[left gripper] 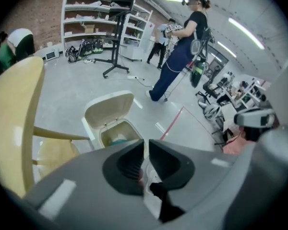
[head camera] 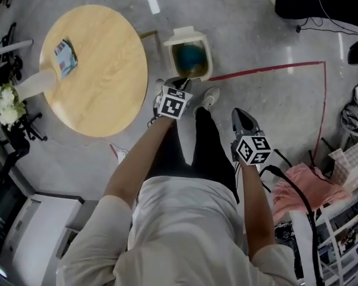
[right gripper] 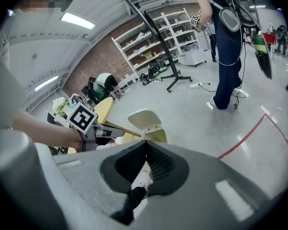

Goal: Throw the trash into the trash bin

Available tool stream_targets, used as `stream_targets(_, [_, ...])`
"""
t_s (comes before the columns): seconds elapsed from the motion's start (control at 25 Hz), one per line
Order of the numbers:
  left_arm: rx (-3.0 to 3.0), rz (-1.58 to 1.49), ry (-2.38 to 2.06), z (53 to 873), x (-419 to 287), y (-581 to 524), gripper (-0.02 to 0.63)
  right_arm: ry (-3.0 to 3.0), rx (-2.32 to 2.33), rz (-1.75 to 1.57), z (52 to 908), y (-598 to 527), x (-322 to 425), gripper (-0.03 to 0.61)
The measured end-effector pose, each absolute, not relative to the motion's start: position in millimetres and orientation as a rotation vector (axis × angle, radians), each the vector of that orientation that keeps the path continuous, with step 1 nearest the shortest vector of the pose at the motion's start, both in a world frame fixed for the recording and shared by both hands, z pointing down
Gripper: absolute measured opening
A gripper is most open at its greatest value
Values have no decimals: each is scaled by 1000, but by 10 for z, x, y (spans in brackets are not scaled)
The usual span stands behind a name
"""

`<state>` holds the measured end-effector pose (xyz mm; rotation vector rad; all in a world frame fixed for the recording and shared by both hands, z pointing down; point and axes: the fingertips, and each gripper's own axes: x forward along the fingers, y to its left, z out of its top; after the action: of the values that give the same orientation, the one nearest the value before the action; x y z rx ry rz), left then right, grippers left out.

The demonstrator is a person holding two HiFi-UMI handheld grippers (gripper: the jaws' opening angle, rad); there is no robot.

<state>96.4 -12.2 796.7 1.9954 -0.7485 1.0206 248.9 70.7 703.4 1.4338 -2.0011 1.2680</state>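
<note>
At frame centre, the left gripper [head camera: 178, 83] hangs with its jaws a narrow slit apart and empty. Lower right, the right gripper [head camera: 238, 114] has its jaws together on nothing. Just beyond the left one, the open trash bin [head camera: 206, 55] holds teal trash [head camera: 191, 56]. A packet [head camera: 65, 55] lies on the round table [head camera: 107, 76], upper left.

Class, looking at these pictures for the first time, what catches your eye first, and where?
A round wooden table at the head view's upper left, with a small packet on it, stands out first. Just right of it is the trash bin, lid open, something blue-green inside. Nearer the camera, the left gripper and right gripper each bear a black-and-white marker cube.
</note>
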Motion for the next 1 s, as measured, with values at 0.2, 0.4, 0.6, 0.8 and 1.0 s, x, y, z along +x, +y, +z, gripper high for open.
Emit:
stream_targets(0.2, [1997, 1017, -757, 7685, 890, -57, 38, -2028, 1450, 1242, 6834, 684, 2457, 2])
stream_targets(0.4, [2002, 1016, -774, 7423, 811, 0, 23, -2052, 1450, 1213, 6655, 657, 2416, 2])
stream_targets(0.6, [2009, 1000, -777, 7138, 757, 42, 7, -2080, 1438, 1174, 6446, 644, 2360, 2])
stream_targets(0.8, [2040, 993, -749, 6824, 737, 107, 6, -2099, 1427, 1130, 6223, 681, 2330, 1])
stream_targets(1.0, [2054, 984, -770, 6668, 624, 111, 6, -2100, 1427, 1105, 6095, 701, 2301, 2])
